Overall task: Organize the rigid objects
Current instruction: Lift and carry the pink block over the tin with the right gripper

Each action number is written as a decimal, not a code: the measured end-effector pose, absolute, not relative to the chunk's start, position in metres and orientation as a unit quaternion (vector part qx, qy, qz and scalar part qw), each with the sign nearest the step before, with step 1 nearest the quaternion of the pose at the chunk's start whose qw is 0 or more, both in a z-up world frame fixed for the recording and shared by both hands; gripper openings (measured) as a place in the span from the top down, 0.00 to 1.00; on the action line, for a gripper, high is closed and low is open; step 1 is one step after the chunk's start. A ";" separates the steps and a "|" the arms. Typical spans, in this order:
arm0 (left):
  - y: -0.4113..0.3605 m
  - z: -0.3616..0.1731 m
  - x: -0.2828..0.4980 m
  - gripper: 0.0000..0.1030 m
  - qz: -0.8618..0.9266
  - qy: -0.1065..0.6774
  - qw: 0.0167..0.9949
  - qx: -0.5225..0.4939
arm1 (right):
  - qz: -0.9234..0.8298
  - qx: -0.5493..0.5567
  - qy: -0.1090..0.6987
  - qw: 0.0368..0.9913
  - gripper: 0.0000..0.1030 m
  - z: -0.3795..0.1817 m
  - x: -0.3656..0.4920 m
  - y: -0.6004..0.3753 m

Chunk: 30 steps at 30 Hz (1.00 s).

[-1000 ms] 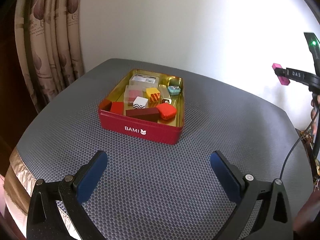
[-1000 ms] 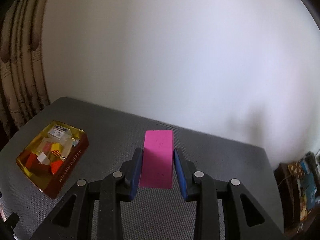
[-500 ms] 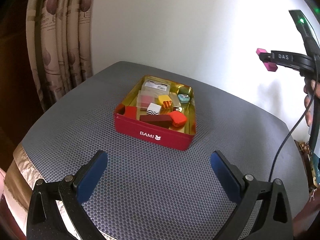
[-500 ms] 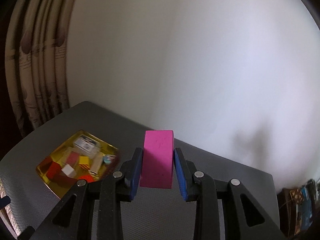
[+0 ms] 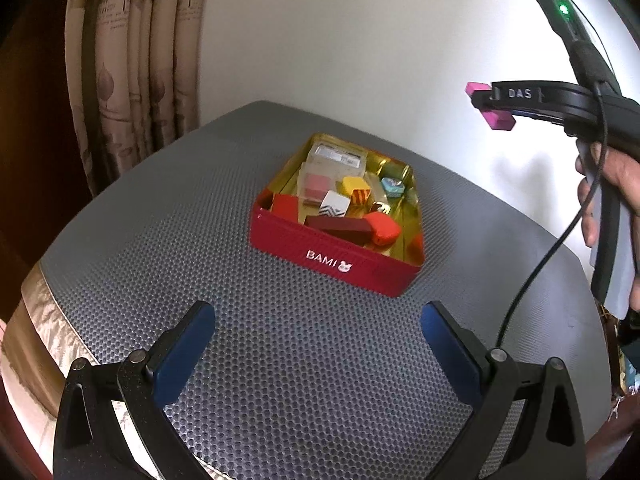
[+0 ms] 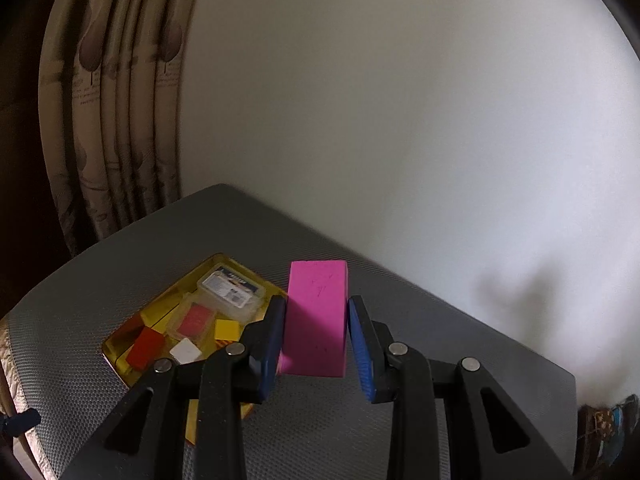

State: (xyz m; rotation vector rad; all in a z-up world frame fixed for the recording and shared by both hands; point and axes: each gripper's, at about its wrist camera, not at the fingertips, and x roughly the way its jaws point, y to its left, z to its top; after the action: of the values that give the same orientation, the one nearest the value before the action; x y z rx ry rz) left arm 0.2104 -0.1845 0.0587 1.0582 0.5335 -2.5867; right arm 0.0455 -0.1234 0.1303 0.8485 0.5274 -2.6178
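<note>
Pink block [image 6: 316,316] is pinched upright betw. the blue pads of the right gripper [image 6: 316,334], up in the air over the grey mat [image 5: 280,360], above and right of the red tin [image 5: 334,258]. Tin sits toward the mat's far edge w/ "BAMI" on its near wall; inside: clear plastic box [image 5: 336,158], yellow cube [image 5: 355,189], white zigzag cube [image 5: 334,205], dark red bar [image 5: 340,226], orange piece [image 5: 384,228]. Left gripper [image 5: 318,344] hangs low over the mat's near edge, jaws wide, holding nothing. Curtain [image 5: 136,68] at far left.

A home room: leaf-print curtains [image 5: 136,80], plain white wall [image 5: 360,48], mat-covered table [image 5: 160,240].
</note>
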 end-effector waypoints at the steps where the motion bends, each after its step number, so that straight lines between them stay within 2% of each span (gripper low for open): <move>1: -0.186 0.056 0.209 0.01 -0.897 0.188 0.149 0.372 | -0.919 0.301 0.188 0.171 0.69 0.126 0.043 -0.128; 11: -0.184 0.034 0.199 0.01 -0.885 0.174 0.150 0.406 | -0.900 0.345 0.188 0.188 0.69 0.072 0.009 -0.166; 30: -0.197 -0.007 0.183 0.01 -0.853 0.201 0.154 0.456 | -0.871 0.424 0.157 0.191 0.69 -0.010 -0.053 -0.179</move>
State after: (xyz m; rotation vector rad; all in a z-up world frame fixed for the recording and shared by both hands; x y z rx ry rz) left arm 0.1828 -0.1974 -0.0074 1.3076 0.5770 -2.4445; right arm -0.0527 -0.1789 -0.0096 1.1912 0.4409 -2.4466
